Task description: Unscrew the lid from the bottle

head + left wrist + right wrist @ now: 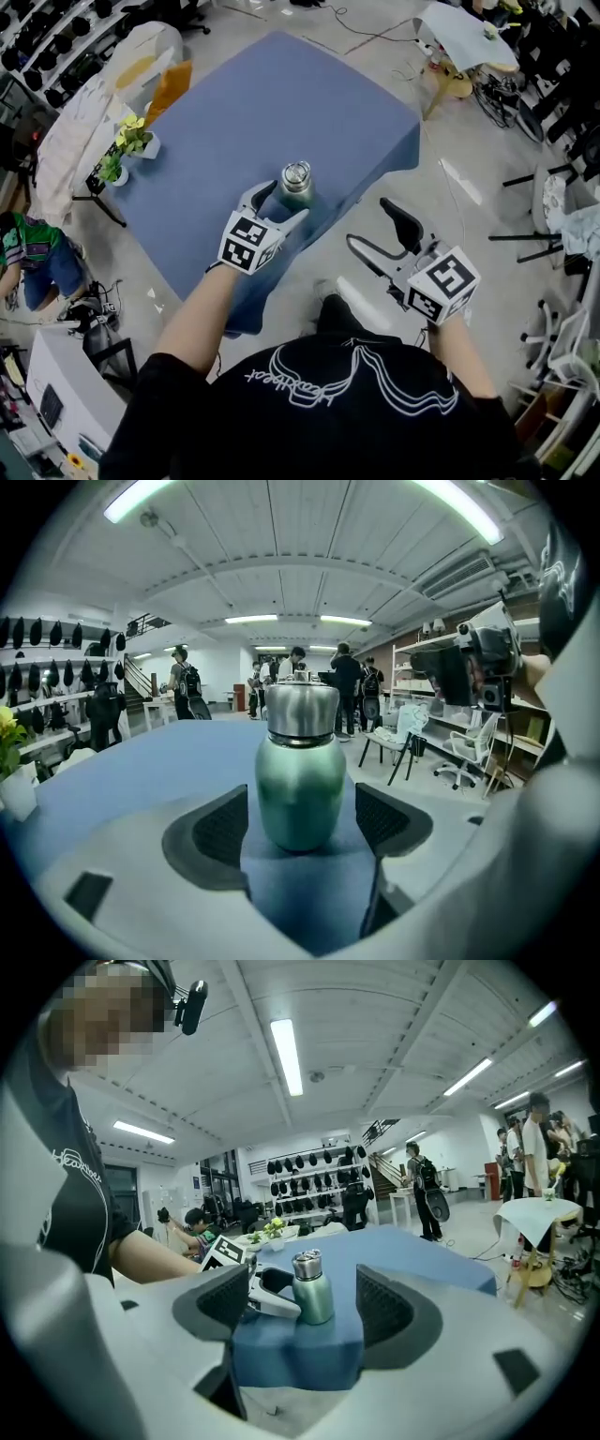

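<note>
A green bottle (296, 192) with a steel lid (296, 173) stands upright near the front edge of the blue table (244, 112). My left gripper (281, 202) reaches around its body from the left. In the left gripper view the bottle (300, 780) sits between the two dark pads (220, 829), with a thin gap on each side, so this gripper (300, 823) is open. My right gripper (372, 225) hangs open in the air off the table's right front corner, holding nothing. The right gripper view looks along that gripper (305, 1303) at the bottle (312, 1296) and the left gripper (267, 1296) farther off.
Two small potted plants (131, 141) stand at the table's left edge, beside an orange object (169, 89) and a white-covered table (89, 117). A small cloth-covered round table (469, 37) and chairs (548, 202) stand to the right. A person (28, 253) sits at the left.
</note>
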A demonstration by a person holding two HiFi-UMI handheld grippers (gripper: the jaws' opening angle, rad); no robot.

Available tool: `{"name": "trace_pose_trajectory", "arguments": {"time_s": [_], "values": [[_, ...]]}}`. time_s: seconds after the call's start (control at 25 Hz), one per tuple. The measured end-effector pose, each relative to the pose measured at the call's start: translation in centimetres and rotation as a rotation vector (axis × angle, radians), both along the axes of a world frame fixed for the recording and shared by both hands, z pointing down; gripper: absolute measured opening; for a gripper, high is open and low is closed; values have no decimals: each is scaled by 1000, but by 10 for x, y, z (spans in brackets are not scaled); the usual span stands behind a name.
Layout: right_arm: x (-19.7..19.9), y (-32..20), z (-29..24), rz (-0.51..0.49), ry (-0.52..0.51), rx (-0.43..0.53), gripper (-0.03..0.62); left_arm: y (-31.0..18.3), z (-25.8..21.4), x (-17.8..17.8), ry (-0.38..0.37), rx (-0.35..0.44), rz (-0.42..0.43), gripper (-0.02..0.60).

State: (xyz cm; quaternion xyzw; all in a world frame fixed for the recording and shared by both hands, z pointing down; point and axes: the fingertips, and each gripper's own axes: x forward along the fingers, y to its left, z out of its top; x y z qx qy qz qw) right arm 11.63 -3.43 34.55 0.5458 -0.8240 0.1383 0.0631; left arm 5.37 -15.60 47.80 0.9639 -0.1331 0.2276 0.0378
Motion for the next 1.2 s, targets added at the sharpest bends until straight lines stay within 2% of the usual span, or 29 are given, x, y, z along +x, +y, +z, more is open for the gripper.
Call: {"name": "trace_pose_trajectory", "arguments": {"time_s": [0.24, 0.52, 0.96, 1.2], "values": [[-6, -47, 17, -130, 27, -35, 350, -1, 6, 9, -14, 18, 30, 345], [-25, -92, 31, -276, 71, -50, 350, -3, 8, 10, -15, 28, 18, 324], [-51, -129, 56, -429, 90, -61, 333, -3, 4, 10, -23, 34, 20, 318], [-62, -137, 64, -478, 105, -46, 308, -2, 4, 10, -23, 41, 10, 318]]}}
